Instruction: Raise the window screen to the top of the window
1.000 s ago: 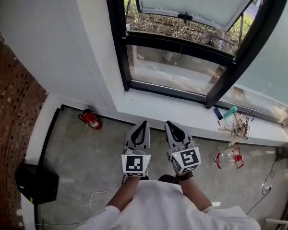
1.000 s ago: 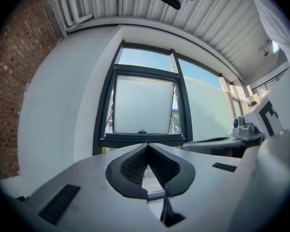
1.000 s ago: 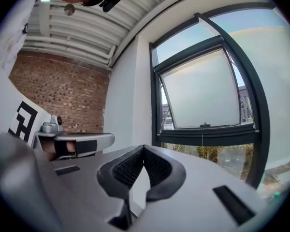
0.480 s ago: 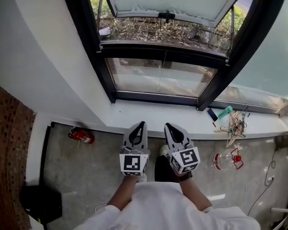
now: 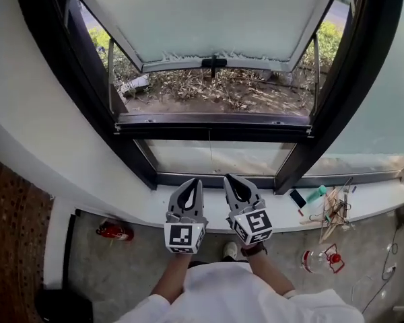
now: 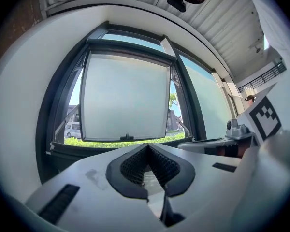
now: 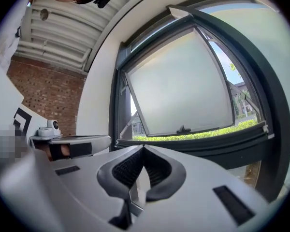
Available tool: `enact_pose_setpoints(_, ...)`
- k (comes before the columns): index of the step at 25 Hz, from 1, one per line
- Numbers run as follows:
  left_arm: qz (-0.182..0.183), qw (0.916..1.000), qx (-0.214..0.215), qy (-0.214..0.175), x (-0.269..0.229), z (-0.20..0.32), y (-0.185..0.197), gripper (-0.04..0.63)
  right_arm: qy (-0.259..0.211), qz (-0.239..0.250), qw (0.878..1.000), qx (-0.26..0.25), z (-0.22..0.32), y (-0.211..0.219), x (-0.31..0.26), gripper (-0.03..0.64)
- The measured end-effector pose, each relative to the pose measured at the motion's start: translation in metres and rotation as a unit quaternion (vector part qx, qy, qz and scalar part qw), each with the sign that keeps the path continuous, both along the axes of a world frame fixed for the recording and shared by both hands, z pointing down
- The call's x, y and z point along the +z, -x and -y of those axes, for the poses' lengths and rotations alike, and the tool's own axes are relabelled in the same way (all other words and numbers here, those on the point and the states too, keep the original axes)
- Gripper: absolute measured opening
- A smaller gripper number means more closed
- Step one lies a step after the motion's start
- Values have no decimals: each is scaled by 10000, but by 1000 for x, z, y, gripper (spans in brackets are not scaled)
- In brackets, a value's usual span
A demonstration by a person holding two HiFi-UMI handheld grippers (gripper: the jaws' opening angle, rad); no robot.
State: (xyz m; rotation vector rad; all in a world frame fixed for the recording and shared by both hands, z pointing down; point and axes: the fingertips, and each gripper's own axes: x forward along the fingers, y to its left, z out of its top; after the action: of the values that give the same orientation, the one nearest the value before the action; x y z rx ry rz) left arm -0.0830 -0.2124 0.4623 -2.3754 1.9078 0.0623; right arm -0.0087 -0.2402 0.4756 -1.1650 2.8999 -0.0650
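Facing the window, the left gripper and the right gripper are held side by side and level, in front of the white sill. In each gripper view the ribbed pads are seen pressed together at the tips with nothing caught between them, so both grippers are empty. The window screen, a pale panel with a small dark handle at its lower edge, is set in the upper part of the dark frame, well apart from both grippers. Dry grass is seen outside beneath its edge. On the sill to the right, a phone and a tangle of wooden hangers are laid. A red fire extinguisher and a clear bottle are seen on the floor.
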Motion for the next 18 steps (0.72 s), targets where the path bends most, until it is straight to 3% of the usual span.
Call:
enact_pose_setpoints(5, 117, 9971, 409, 634, 36, 51, -11, 2, 474, -18, 9989, 11, 45, -5, 31, 0)
enact_pose_setpoints(9, 164, 9969, 387, 667, 38, 86, 9, 2, 402, -126, 9991, 3, 64, 5, 31, 0)
enact_pose_setpoints(13, 1020, 9913, 602, 576, 28, 121, 13, 2, 521, -128, 9983, 222, 90, 4, 34, 0)
enact_pose_setpoints(18, 2090, 9688, 976, 908, 54, 153, 21, 2, 667, -172, 9970, 362, 110, 16, 48, 0)
